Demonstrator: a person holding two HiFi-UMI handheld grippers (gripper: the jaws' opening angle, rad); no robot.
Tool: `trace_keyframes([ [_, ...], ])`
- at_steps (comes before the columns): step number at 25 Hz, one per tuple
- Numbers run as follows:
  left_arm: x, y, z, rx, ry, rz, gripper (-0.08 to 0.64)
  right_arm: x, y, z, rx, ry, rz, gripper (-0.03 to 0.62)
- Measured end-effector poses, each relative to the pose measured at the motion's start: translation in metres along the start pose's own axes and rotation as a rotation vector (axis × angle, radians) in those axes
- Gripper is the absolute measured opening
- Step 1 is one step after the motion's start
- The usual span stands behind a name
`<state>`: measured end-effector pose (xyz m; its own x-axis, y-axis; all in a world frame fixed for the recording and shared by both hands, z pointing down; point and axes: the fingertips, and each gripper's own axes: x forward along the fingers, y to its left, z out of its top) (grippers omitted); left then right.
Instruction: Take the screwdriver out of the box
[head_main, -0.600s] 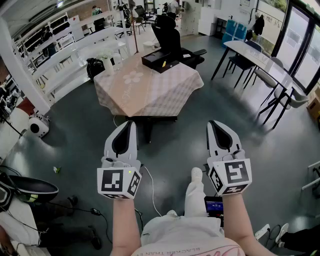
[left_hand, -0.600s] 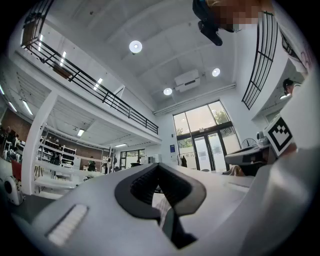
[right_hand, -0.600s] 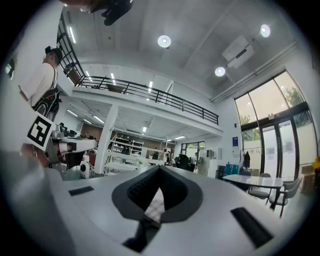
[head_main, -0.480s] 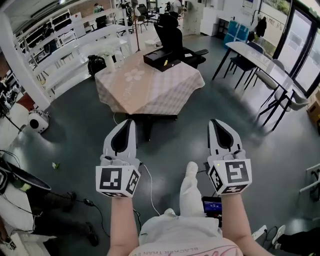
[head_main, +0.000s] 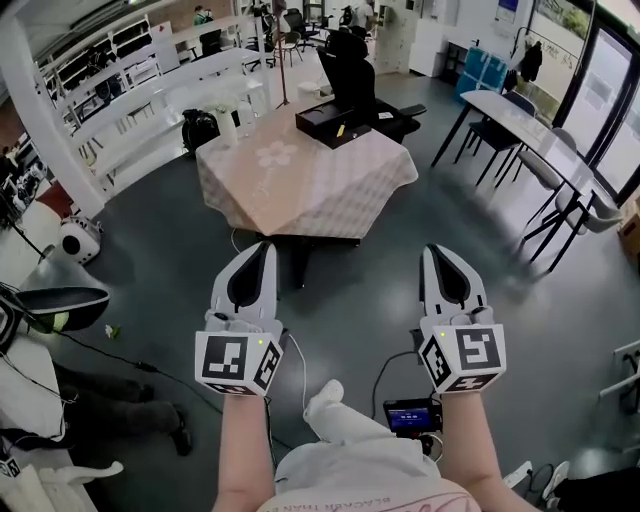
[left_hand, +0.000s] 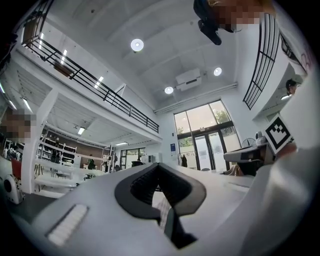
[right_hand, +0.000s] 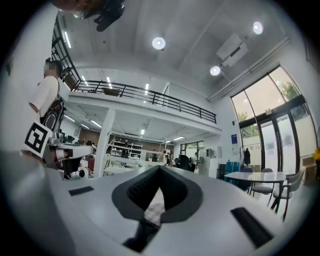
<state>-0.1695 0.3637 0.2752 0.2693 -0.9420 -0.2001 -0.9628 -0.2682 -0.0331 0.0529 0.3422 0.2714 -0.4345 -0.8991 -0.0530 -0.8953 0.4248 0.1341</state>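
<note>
A dark open box (head_main: 335, 122) sits at the far edge of a table (head_main: 300, 185) under a checked cloth, some way ahead of me. A small yellow thing (head_main: 341, 129) shows inside the box; I cannot tell whether it is the screwdriver. My left gripper (head_main: 264, 246) and right gripper (head_main: 432, 250) are held side by side over the grey floor, well short of the table. Both have their jaws together with nothing between them. In the left gripper view (left_hand: 159, 165) and the right gripper view (right_hand: 160, 167) the tips meet in front of the room.
A black office chair (head_main: 352, 75) stands behind the table. A long white table with chairs (head_main: 530, 130) runs along the right. White shelving (head_main: 130, 95) lines the left wall. Cables (head_main: 300, 375) trail on the floor, and a small screen device (head_main: 408, 416) hangs near my right arm.
The table and box have shifted slightly nearer and lower in the head view. My foot has drawn back towards me. Both grippers keep their places and stay shut.
</note>
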Motion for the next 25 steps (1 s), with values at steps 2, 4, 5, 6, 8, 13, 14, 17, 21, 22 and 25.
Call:
trace_keyframes([
  [2,0.012,0.009,-0.004,0.001,0.008,-0.005,0.009,0.017,0.001,-0.003,-0.006,0.01,0.001,0.005],
  [4,0.027,0.017,-0.012,0.0,0.024,-0.016,0.009,0.037,-0.002,-0.008,0.004,0.014,-0.008,0.005],
  [5,0.036,0.02,-0.017,0.003,0.031,-0.026,0.009,0.047,-0.004,-0.011,0.014,0.014,-0.018,0.005],
  [6,0.046,0.023,-0.021,0.007,0.037,-0.037,0.009,0.057,-0.006,-0.014,0.021,0.015,-0.027,0.005],
  [8,0.066,0.031,-0.027,0.012,0.044,-0.055,0.009,0.078,-0.01,-0.02,0.025,0.02,-0.039,0.005],
  [13,0.126,0.048,-0.037,-0.002,0.048,-0.097,0.009,0.124,-0.025,-0.023,0.012,0.027,-0.053,0.005],
  [14,0.137,0.051,-0.037,0.002,0.046,-0.106,0.009,0.133,-0.029,-0.022,0.01,0.024,-0.059,0.005],
  [17,0.17,0.062,-0.036,0.014,0.032,-0.116,0.009,0.162,-0.038,-0.016,-0.004,0.006,-0.071,0.005],
  [21,0.205,0.07,-0.041,0.005,0.035,-0.121,0.009,0.187,-0.048,-0.008,-0.052,-0.006,-0.066,0.005],
  [22,0.213,0.071,-0.043,-0.002,0.039,-0.119,0.009,0.192,-0.052,-0.006,-0.061,-0.009,-0.07,0.005],
  [25,0.236,0.078,-0.052,-0.057,0.059,-0.1,0.008,0.203,-0.065,-0.006,-0.081,-0.01,-0.083,0.005],
])
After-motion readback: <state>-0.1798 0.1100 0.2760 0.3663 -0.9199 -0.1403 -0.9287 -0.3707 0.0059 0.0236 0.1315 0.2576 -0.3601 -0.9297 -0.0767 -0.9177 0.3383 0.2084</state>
